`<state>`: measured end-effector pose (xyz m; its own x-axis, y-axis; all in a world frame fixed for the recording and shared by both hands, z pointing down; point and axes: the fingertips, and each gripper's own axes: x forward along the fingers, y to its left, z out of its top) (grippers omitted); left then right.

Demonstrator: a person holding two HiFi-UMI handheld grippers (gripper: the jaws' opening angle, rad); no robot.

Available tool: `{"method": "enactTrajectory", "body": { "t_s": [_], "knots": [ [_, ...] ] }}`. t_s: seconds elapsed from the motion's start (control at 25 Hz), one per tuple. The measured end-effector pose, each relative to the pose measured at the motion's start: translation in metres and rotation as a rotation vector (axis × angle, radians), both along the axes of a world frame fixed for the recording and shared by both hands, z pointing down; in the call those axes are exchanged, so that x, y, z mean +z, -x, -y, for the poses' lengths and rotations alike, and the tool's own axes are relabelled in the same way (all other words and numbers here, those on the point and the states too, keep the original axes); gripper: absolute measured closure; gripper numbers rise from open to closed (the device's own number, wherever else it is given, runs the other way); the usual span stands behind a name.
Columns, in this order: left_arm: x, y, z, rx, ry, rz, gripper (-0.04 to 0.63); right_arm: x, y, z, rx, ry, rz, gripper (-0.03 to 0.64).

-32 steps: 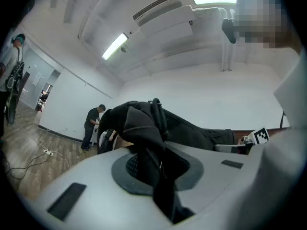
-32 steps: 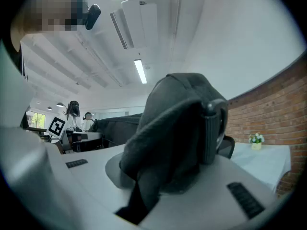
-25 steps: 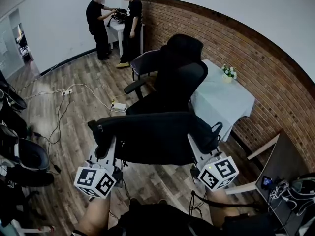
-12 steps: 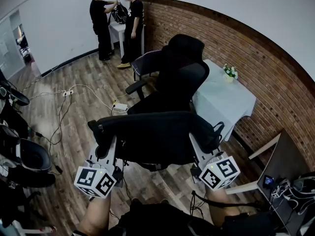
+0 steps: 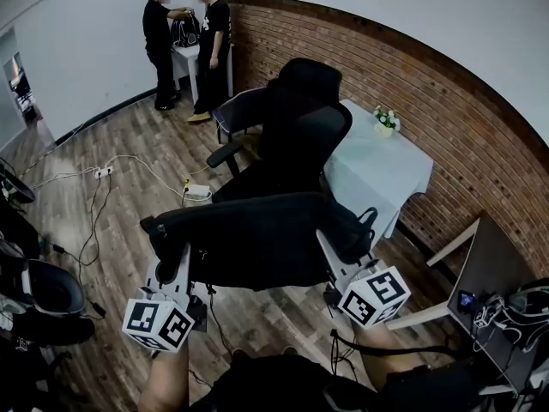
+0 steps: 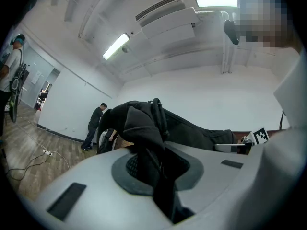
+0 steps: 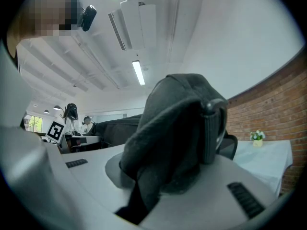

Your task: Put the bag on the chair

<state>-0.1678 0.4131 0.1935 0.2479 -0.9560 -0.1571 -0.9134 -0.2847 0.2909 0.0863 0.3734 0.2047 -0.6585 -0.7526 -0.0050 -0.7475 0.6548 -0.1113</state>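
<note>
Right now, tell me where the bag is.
In the head view the black bag hangs low at centre, held at its ends by the left gripper and right gripper, just this side of the black office chair.

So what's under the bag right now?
Nothing supports the bag: the left gripper and right gripper hold its ends in the air. Wood floor shows below it. It hides the seat front of the chair.
</note>
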Motion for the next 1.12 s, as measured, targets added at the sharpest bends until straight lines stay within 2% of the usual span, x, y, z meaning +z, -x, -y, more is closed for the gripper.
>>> {"method": "enactTrajectory", "body": {
  "t_s": [0.48,0.68,0.92,1.12],
  "knots": [
    [0.008,0.045,0.003,0.061,-0.001,-0.009,0.548,0.003,0.044,-0.010,0.050,0.001,-0.022,0.549],
    [0.011,0.051,0.007,0.073,-0.006,-0.017,0.548,0.003,0.049,-0.012,0.063,-0.004,-0.028,0.549],
    [0.017,0.057,0.019,0.077,-0.005,-0.023,0.548,0.006,0.055,0.000,0.060,-0.002,-0.033,0.549],
    [0.014,0.065,0.047,0.071,-0.014,-0.008,0.548,0.008,0.064,0.031,0.045,-0.003,-0.023,0.549]
  ]
}}
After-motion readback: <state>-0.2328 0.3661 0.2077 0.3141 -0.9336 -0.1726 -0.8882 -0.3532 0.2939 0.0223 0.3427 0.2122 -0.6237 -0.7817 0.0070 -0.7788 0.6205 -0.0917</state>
